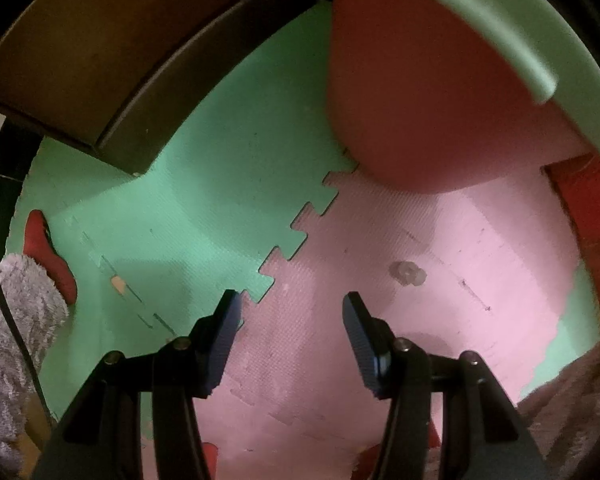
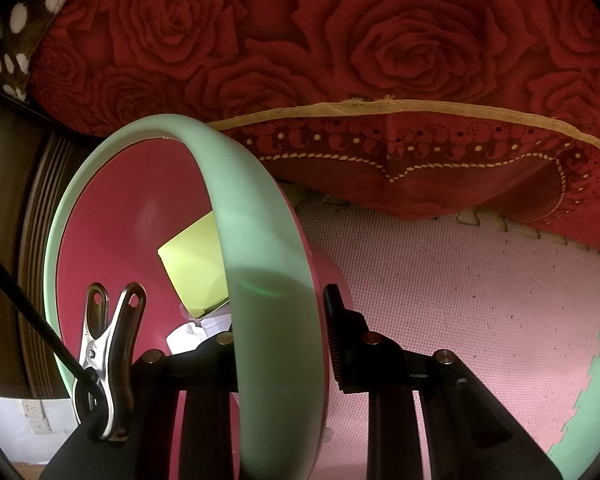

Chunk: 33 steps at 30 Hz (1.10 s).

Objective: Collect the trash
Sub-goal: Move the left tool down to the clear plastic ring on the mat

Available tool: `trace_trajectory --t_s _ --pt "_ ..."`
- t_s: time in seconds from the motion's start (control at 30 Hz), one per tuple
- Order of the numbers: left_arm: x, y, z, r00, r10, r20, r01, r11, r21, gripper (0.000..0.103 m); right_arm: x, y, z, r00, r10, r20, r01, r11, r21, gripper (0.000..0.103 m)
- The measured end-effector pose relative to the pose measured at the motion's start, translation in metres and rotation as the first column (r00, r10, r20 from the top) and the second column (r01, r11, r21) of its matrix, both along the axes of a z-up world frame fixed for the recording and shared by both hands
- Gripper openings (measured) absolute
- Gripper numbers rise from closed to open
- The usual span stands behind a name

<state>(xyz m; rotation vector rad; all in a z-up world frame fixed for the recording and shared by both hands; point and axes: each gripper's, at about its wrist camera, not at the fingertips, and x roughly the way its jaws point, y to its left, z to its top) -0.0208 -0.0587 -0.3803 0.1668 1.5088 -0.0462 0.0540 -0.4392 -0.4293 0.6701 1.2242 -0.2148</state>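
A: Where's the trash?

B: A small pale scrap lies on the pink floor mat, a little ahead and to the right of the left gripper. It's blurred; I can't tell what it is. More is already in the bin: a yellow-green box and white crumpled paper, both half hidden behind the bin's mint-green rim.

A: And the grippers?

B: The left one's fingers stand apart with nothing between them, over the seam where pink mat meets green mat. The right gripper is clamped on the rim; its left finger is mostly covered by it.

A: Anything only one view gives?

B: Only the right shows the bin's inside, a red rose-print bedspread and a metal clip on a black cable. The left sees just the bin's pink outside, a dark wooden piece of furniture and grey fluffy fabric, cut off at the edge.
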Motion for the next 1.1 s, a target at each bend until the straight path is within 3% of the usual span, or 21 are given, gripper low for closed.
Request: trace_trajectory --t_s 0.2,0.53,0.7,0.83,1.1 --pt "-0.003 -0.004 -0.015 0.999 -0.039 -0.004 0.04 0.999 0.037 0.055 0.0 0.0 0.0 1.0 0.0 0.0 0.0 1.0 0.0 0.026" --pt "-0.009 -0.04 -0.051 0.992 -0.116 -0.052 0.116 0.993 -0.017 0.055 0.0 0.0 0.0 1.0 0.0 -0.001 0.0 1.0 0.0 0.026" --pt "-0.017 -0.071 -0.077 0.978 -0.18 -0.102 0.177 0.983 -0.042 0.05 0.0 0.0 0.0 1.0 -0.001 -0.001 0.001 1.0 0.001 0.026" --pt "-0.015 -0.09 -0.092 0.974 -0.179 -0.136 0.165 0.981 -0.105 0.048 0.0 0.0 0.0 1.0 0.001 0.001 -0.001 1.0 0.001 0.026" --pt "0.002 -0.104 -0.115 0.979 -0.125 -0.162 0.109 0.988 -0.106 0.042 0.001 0.0 -0.001 1.0 0.004 0.007 -0.004 1.0 0.007 0.027"
